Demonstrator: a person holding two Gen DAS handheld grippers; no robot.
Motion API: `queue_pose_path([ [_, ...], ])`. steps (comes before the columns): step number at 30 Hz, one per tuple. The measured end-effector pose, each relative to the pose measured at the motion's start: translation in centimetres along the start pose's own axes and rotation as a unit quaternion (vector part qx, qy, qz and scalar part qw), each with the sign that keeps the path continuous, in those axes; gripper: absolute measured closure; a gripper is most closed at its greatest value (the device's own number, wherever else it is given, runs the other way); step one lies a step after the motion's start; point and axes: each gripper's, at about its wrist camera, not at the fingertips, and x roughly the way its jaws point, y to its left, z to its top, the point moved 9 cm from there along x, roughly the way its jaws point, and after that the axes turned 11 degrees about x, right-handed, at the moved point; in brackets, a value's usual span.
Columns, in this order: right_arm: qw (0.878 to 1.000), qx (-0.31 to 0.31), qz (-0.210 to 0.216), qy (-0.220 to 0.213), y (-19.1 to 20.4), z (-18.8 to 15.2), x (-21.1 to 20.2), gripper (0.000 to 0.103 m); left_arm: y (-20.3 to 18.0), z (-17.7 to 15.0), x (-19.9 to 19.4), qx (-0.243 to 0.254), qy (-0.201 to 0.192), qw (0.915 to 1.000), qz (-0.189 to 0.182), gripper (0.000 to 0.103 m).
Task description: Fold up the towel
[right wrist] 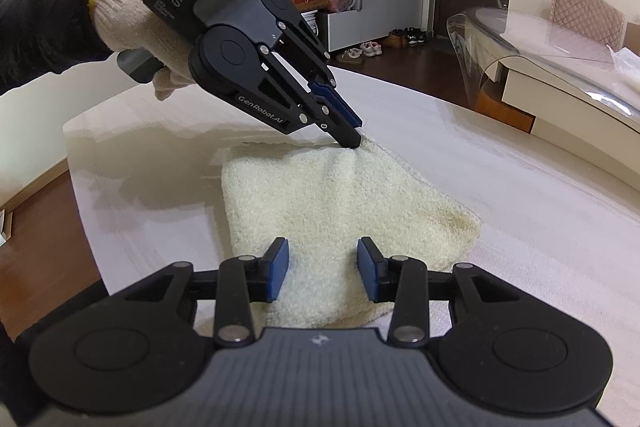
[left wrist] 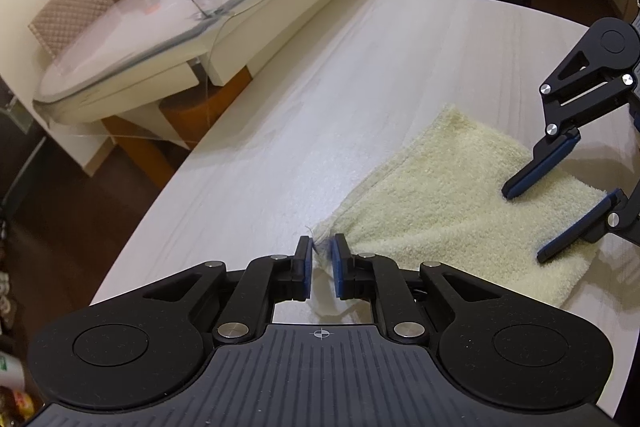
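Pale wood-grain surface (right wrist: pixel 520 187), living room behind. Towel (right wrist: pixel 320 203) lies on it already doubled into thick, roughly square pad. Left gripper (left wrist: pixel 321 259), jaws pinched on far corner, fabric pulled into peak. Right gripper (right wrist: pixel 323 267) above near edge, jaws parted, gripping nothing. Likely one fold left, or release and smoothing.

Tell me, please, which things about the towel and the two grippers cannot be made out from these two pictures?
- Towel, near edge: in the right wrist view, the right gripper body covers it.
- Number of folded layers: not visible in either view.
- Left gripper grip: in the left wrist view the corner sits between its pads; in the right wrist view the black fingers hide the pinch.
- Hand on the right gripper: out of both views.
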Motion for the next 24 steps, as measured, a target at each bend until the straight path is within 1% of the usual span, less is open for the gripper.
queue_pose_path([
  [4, 1.0, 0.001, -0.003, -0.002, 0.1, 0.1, 0.1, 0.061, 0.0, 0.3, -0.2, -0.01, -0.001, 0.9999, 0.01, 0.088],
  [6, 1.0, 0.001, -0.003, -0.002, 0.2, 0.0, 0.1, 0.061, 0.1, 0.4, -0.5, -0.018, -0.007, 0.9998, 0.01, 0.079],
  [7, 1.0, 0.002, -0.003, -0.003, 0.1, 0.0, 0.1, 0.061, 0.1, 0.5, -0.7, -0.023, -0.011, 0.9996, 0.01, 0.069],
  [8, 1.0, 0.003, -0.004, -0.003, 0.1, 0.0, 0.1, 0.061, 0.2, 0.5, -1.1, -0.029, -0.015, 0.9994, 0.011, 0.064],
  [10, 1.0, 0.003, -0.005, -0.005, 0.1, 0.0, 0.2, 0.061, 0.4, 0.5, -2.2, -0.042, -0.025, 0.9987, 0.014, 0.063],
  [13, 1.0, 0.004, -0.006, -0.007, 0.0, 0.0, 0.2, 0.061, 0.7, 0.1, -4.2, -0.062, -0.04, 0.997, 0.024, 0.059],
  [15, 1.0, 0.006, -0.006, -0.009, 0.0, 0.0, 0.2, 0.061, 0.9, -0.3, -5.5, -0.074, -0.048, 0.9956, 0.032, 0.058],
  [17, 1.0, 0.007, -0.005, -0.011, -0.1, 0.0, 0.2, 0.061, 0.5, -1.2, -6.9, -0.086, -0.052, 0.9944, 0.033, 0.061],
  [19, 1.0, 0.008, -0.005, -0.011, -0.2, 0.0, 0.3, 0.061, -0.5, -1.9, -7.8, -0.09, -0.052, 0.9942, 0.027, 0.063],
  [20, 1.0, 0.01, -0.004, -0.011, -0.3, 0.0, 0.3, 0.061, -1.0, -2.2, -8.0, -0.092, -0.052, 0.9941, 0.025, 0.066],
  [24, 1.0, 0.023, 0.003, -0.012, -0.6, 0.1, 0.4, 0.06, -3.5, -2.9, -8.0, -0.11, -0.059, 0.9921, 0.004, 0.067],
])
